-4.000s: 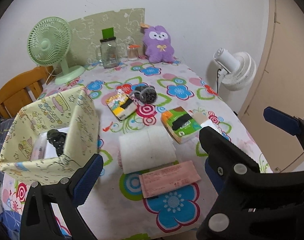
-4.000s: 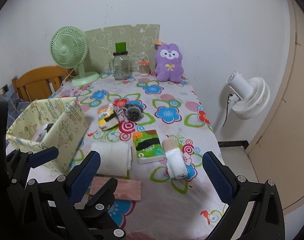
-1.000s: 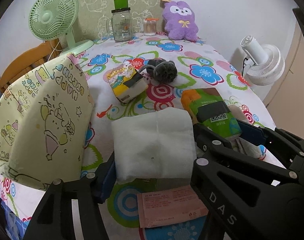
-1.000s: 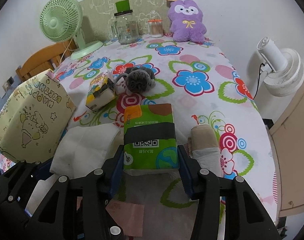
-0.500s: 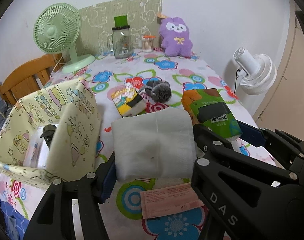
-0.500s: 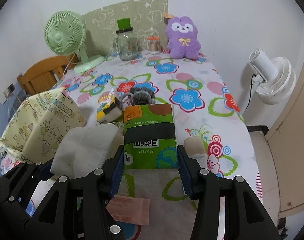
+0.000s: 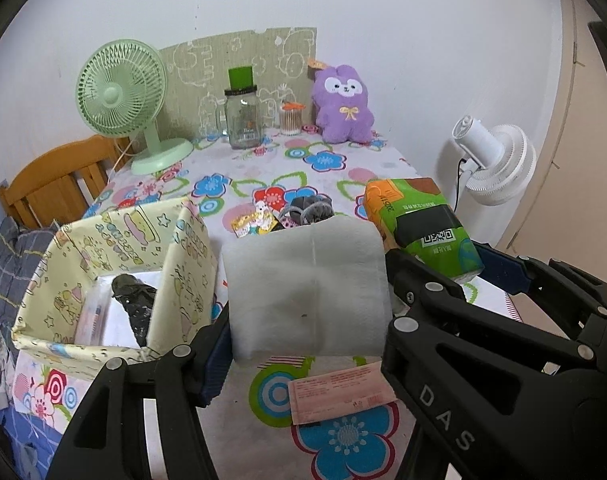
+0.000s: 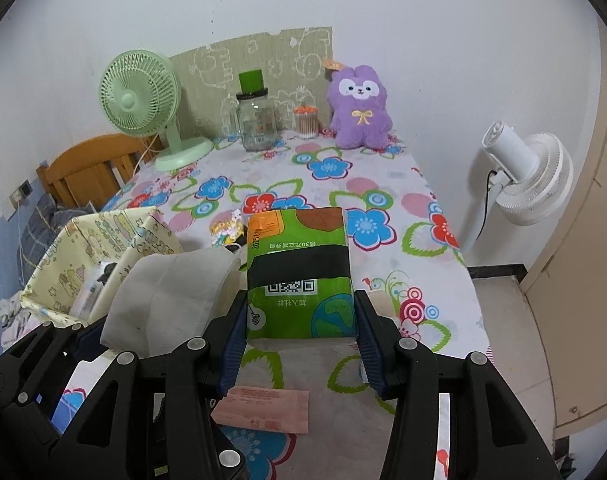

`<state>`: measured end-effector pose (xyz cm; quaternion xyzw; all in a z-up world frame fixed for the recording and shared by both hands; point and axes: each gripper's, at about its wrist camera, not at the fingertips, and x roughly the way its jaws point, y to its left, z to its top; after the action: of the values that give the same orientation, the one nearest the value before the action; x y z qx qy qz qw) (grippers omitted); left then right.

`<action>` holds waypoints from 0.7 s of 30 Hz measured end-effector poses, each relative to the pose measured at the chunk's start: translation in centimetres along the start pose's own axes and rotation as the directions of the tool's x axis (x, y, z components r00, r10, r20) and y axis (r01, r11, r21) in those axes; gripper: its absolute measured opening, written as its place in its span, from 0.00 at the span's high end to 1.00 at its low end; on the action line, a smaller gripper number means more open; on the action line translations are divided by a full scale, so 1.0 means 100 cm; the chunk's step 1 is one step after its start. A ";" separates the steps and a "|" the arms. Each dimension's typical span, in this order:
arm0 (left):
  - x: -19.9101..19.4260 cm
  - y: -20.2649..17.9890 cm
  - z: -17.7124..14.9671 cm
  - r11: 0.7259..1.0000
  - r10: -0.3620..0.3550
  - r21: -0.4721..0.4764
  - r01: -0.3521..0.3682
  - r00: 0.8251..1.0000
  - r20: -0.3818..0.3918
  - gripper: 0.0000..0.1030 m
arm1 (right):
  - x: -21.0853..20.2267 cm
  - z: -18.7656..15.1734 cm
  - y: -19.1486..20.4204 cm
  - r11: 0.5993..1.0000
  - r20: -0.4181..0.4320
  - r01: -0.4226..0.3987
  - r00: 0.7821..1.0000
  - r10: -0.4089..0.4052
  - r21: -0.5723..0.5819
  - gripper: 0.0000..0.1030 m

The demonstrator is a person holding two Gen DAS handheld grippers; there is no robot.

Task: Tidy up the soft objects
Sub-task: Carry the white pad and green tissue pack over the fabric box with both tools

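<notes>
Floral-print tablecloth (image 8: 383,184) against white wall. Right gripper (image 8: 301,334) clamps green tissue pack (image 8: 299,272), long axis toward wall; left gripper (image 7: 303,328) clamps folded white cloth (image 7: 307,284).

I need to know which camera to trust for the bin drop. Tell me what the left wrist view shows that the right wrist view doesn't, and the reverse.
Only the left wrist view looks down into the yellow fabric bin, showing a black item already inside.

Only the right wrist view shows the right gripper squarely, shut on the green tissue pack.

Both show the white folded cloth clamped in the left gripper, the pink slip on the table, and the purple plush at the back.
</notes>
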<state>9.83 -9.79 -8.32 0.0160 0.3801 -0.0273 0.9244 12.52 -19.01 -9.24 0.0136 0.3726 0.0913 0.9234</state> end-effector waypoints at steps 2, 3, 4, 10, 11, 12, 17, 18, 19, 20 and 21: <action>-0.005 0.000 0.001 1.000 -0.003 0.004 0.003 1.000 0.011 0.35 | -0.006 0.001 0.001 1.000 0.009 0.004 1.000 -0.004 0.003 0.49; -0.008 0.001 0.002 1.000 -0.005 0.005 0.005 1.000 0.016 0.35 | -0.009 0.002 0.002 1.000 0.015 0.006 1.000 -0.006 0.003 0.49; -0.012 0.001 0.002 1.000 -0.008 0.008 0.008 1.000 0.023 0.35 | -0.012 0.002 0.003 1.000 0.020 0.009 1.000 -0.009 0.003 0.49; -0.024 0.002 0.006 0.999 -0.020 0.031 0.019 0.999 0.043 0.35 | -0.029 0.004 0.007 1.000 0.049 0.025 0.998 -0.025 0.012 0.49; -0.026 0.003 0.006 0.999 -0.023 0.034 0.021 0.999 0.047 0.35 | -0.032 0.004 0.008 1.000 0.053 0.027 0.998 -0.028 0.013 0.49; -0.028 0.003 0.007 0.999 -0.025 0.036 0.023 0.998 0.050 0.35 | -0.034 0.005 0.009 0.999 0.057 0.029 0.998 -0.030 0.015 0.49; -0.038 0.008 0.008 0.999 -0.029 0.039 0.026 0.997 0.068 0.35 | -0.043 0.007 0.016 0.999 0.075 0.034 0.997 -0.036 0.020 0.49; -0.039 0.010 0.009 0.999 -0.028 0.039 0.025 0.997 0.070 0.35 | -0.044 0.008 0.017 0.999 0.077 0.034 0.996 -0.035 0.022 0.49; -0.040 0.011 0.009 0.999 -0.027 0.040 0.024 0.997 0.071 0.35 | -0.044 0.008 0.019 0.999 0.078 0.032 0.996 -0.034 0.024 0.49; -0.041 0.012 0.010 0.999 -0.027 0.040 0.024 0.997 0.072 0.35 | -0.045 0.008 0.020 0.999 0.079 0.032 0.996 -0.034 0.025 0.49; -0.042 0.013 0.010 0.999 -0.027 0.041 0.024 0.997 0.072 0.35 | -0.045 0.009 0.021 0.999 0.079 0.032 0.996 -0.034 0.025 0.49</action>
<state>7.66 -8.34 -4.68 0.0286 0.3458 -0.0471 0.9367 9.59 -17.69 -5.29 0.0219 0.3367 0.0711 0.9387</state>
